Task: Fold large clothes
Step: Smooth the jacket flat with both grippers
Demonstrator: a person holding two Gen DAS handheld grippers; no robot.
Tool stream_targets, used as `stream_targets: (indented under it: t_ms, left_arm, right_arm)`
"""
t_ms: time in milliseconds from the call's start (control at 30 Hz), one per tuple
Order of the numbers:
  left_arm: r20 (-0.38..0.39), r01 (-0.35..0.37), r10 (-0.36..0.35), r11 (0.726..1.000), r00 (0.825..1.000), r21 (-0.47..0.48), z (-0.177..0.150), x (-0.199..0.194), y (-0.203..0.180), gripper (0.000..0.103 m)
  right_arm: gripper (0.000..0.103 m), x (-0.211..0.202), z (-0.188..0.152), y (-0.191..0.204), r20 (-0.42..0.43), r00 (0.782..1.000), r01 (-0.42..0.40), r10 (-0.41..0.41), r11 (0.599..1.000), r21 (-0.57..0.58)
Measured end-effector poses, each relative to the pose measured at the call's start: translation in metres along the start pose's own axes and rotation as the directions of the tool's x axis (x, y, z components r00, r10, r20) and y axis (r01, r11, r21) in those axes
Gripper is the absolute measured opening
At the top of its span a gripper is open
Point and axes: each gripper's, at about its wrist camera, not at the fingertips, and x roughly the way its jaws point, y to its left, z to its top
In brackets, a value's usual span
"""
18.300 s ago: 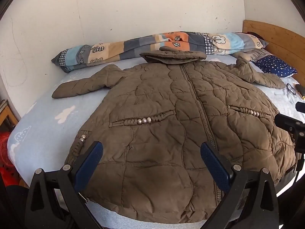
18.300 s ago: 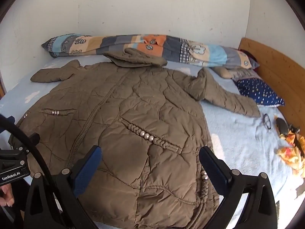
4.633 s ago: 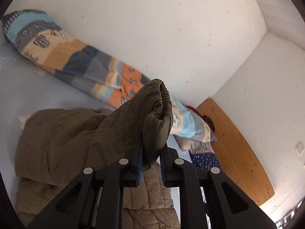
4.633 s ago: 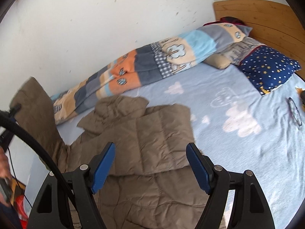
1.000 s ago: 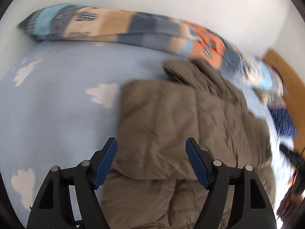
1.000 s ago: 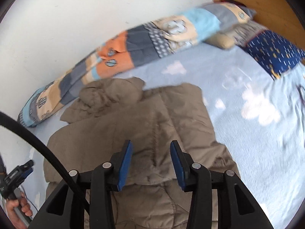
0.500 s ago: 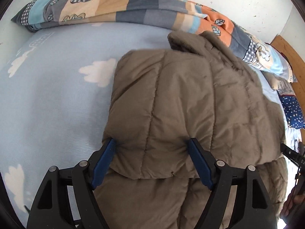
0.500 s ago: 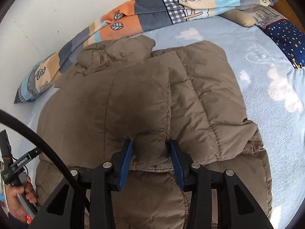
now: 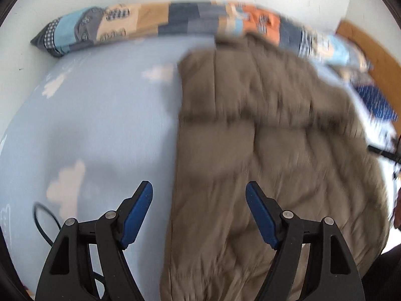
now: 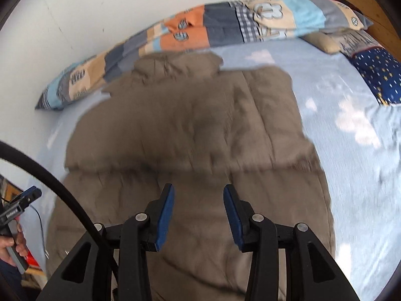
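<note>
A brown quilted jacket (image 9: 263, 150) lies on the light blue bed, back side up, with both sleeves folded in over its upper half. It also shows in the right wrist view (image 10: 190, 130), hood toward the wall. My left gripper (image 9: 199, 200) is open and empty, above the jacket's lower left edge. My right gripper (image 10: 198, 205) is open and empty, above the jacket's lower middle. Both views are motion-blurred.
A patchwork rolled blanket (image 10: 225, 25) lies along the wall behind the hood. A navy starred pillow (image 10: 376, 75) and a wooden headboard (image 9: 371, 50) are at the right. Light blue cloud-print sheet (image 9: 87, 125) spreads left of the jacket. A black cable (image 10: 62, 195) crosses the lower left.
Both grippers have pulled back from the folded sleeve edge toward the jacket's hem. More of the lower jacket now shows. Both stay open.
</note>
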Motion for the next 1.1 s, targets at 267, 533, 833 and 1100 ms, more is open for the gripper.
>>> stream_targets:
  t_ms: [267, 533, 833, 1100]
  left_arm:
    - [-0.097, -0.065, 0.066, 0.998, 0.993, 0.020, -0.036, 0.038, -0.008, 0.078]
    - [0.013, -0.097, 0.098, 0.995, 0.995, -0.034, -0.049, -0.008, -0.030, 0.073]
    - [0.095, -0.033, 0.035, 0.999, 0.995, -0.024, -0.075, -0.061, -0.067, 0.074]
    - [-0.003, -0.034, 0.034, 0.999, 0.999, 0.040, -0.114, -0.046, -0.082, 0.074]
  right_arm:
    - [0.045, 0.016, -0.054, -0.001, -0.078, 0.985, 0.145, -0.156, 0.981, -0.133]
    - [0.044, -0.002, -0.066, -0.013, -0.087, 0.991, 0.095, -0.102, 0.992, -0.079]
    - [0.045, -0.069, -0.086, -0.030, 0.012, 0.999, 0.040, -0.040, 0.999, -0.015]
    - [0.045, -0.086, -0.128, -0.057, -0.017, 0.999, 0.038, -0.037, 0.997, 0.071]
